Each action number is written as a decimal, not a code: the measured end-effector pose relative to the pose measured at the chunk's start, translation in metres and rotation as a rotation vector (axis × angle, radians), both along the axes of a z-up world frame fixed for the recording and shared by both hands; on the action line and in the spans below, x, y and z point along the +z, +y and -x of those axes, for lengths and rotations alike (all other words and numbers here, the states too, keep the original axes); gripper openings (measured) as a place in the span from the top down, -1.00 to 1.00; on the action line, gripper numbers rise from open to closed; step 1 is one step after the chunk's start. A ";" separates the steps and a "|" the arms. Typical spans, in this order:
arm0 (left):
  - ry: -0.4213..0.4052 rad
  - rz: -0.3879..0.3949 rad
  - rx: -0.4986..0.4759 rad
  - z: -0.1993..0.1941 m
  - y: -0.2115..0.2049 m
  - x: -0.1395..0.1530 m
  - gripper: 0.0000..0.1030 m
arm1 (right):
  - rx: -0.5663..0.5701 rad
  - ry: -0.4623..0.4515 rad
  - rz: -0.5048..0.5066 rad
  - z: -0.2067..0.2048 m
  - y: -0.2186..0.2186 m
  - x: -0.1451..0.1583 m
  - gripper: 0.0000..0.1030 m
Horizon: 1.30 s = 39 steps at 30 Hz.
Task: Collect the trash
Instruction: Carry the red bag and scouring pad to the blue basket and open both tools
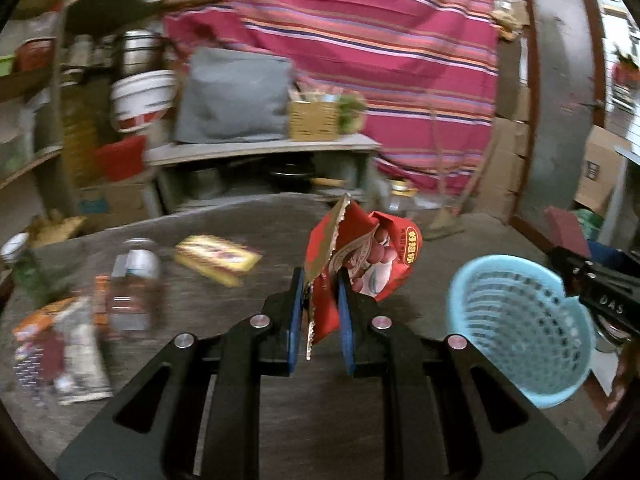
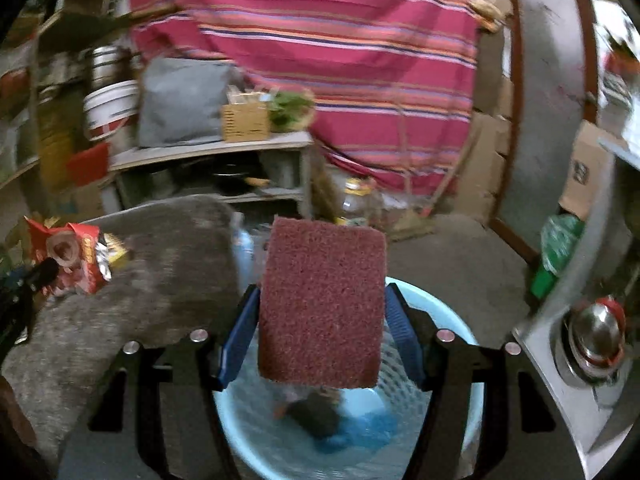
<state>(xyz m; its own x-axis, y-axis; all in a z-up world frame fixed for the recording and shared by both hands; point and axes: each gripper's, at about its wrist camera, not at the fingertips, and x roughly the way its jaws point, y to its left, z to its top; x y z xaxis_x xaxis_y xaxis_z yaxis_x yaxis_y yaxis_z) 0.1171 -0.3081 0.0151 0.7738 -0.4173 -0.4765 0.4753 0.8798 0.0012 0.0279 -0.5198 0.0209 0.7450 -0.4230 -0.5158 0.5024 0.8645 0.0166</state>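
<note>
Currently both tongs are loaded. My left tongs (image 1: 320, 280) are clenched on a torn red snack wrapper (image 1: 360, 256), blue pads nearly together, wrapper standing up out of them with its foil edge showing. It is held above the grey desk (image 1: 248, 216), clear of the surface. From the right wrist view the same wrapper (image 2: 76, 256) shows at far left, over the desk edge.

My right tongs (image 2: 322, 320) are grasping a reddish-brown scouring pad (image 2: 322, 308), a flat rectangular slab clamped by its two side edges between the blue pads, jaws standing fairly wide around it. The pad hangs directly over the light blue basket (image 2: 448, 320). Inside the basket I make out something dark and something blue at the bottom; too blurred to name.

From the left wrist view the basket (image 1: 520, 320) sits to the right of the left tongs, beside the desk, with the right tongs (image 1: 576, 264) and the pad's corner over its far rim.

Left on the desk: a clear plastic bottle (image 1: 134, 280) lying down, a yellow packet (image 1: 218, 260) beyond it, and some flat wrappers (image 1: 60, 352) at the near left. All well apart from the basket. Heavy motion blur on these.

Background: striped pink cloth (image 1: 360, 40), cluttered shelves.
</note>
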 end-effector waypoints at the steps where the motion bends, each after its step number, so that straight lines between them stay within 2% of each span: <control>1: 0.009 -0.002 -0.035 0.003 -0.018 -0.004 0.71 | -0.021 -0.006 -0.011 0.005 -0.011 -0.001 -0.21; 6: 0.044 -0.029 -0.169 0.015 -0.087 -0.019 0.70 | -0.094 -0.033 -0.069 0.022 -0.050 -0.007 -0.21; 11: 0.057 -0.064 -0.245 0.026 -0.128 -0.031 0.64 | -0.120 -0.026 -0.087 0.025 -0.067 -0.014 -0.21; 12: 0.068 -0.072 -0.263 0.027 -0.135 -0.034 0.37 | -0.123 -0.027 -0.088 0.028 -0.071 -0.016 -0.21; 13: 0.072 -0.073 -0.264 0.025 -0.136 -0.035 0.02 | -0.127 -0.026 -0.087 0.029 -0.072 -0.016 -0.21; 15: 0.059 -0.060 -0.251 0.026 -0.134 -0.034 -0.31 | -0.133 -0.023 -0.089 0.034 -0.074 -0.018 -0.21; 16: 0.055 -0.051 -0.250 0.027 -0.133 -0.034 -0.44 | -0.137 -0.021 -0.092 0.036 -0.076 -0.020 -0.21; 22: 0.051 -0.017 -0.204 0.020 -0.118 -0.026 -0.79 | -0.139 0.004 -0.095 0.033 -0.079 -0.027 -0.22; 28: 0.025 -0.002 -0.138 0.013 -0.087 -0.016 -0.82 | -0.099 0.058 -0.091 0.014 -0.066 -0.035 -0.22; 32: -0.021 -0.007 -0.079 0.013 -0.061 -0.008 -0.82 | -0.078 0.087 -0.093 0.000 -0.056 -0.041 -0.23; 34: -0.029 -0.020 -0.054 0.012 -0.051 -0.005 -0.82 | -0.073 0.095 -0.095 -0.003 -0.054 -0.043 -0.46; 35: -0.022 -0.025 -0.052 0.011 -0.045 -0.004 -0.82 | -0.080 0.089 -0.092 -0.003 -0.052 -0.043 -0.66; 39: 0.004 -0.042 -0.035 0.004 -0.019 -0.001 -0.89 | -0.128 0.064 -0.072 0.000 -0.047 -0.036 -0.80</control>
<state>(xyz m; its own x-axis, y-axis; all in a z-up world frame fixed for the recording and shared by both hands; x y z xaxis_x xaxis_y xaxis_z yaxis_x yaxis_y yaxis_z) 0.1132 -0.3274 0.0138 0.7573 -0.4238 -0.4969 0.5058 0.8619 0.0359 0.0282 -0.5667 -0.0151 0.6521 -0.4723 -0.5930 0.6102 0.7912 0.0409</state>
